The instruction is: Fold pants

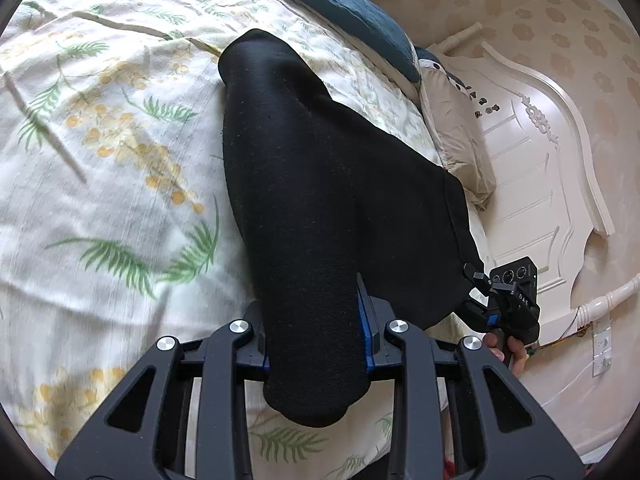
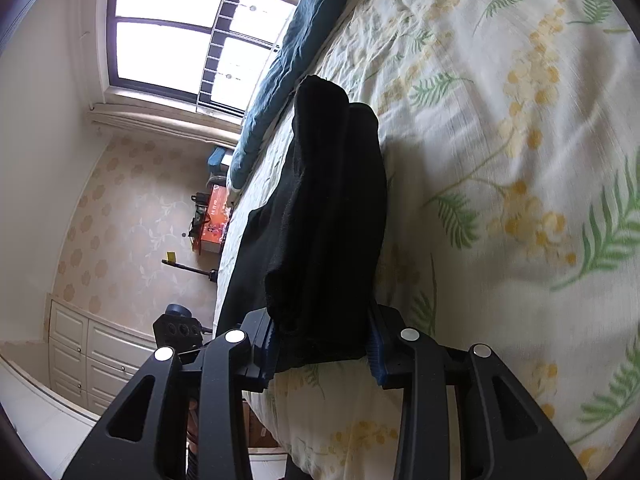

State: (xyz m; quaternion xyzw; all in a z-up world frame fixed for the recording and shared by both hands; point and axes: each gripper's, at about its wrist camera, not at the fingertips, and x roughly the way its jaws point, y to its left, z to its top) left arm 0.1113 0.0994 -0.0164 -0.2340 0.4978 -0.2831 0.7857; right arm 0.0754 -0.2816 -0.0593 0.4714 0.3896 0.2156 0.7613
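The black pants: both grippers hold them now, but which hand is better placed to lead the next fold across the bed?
Probably left, though it is close. The left gripper clamps the black pants with open bedspread beside it. The right gripper also grips them, near the bed's edge.
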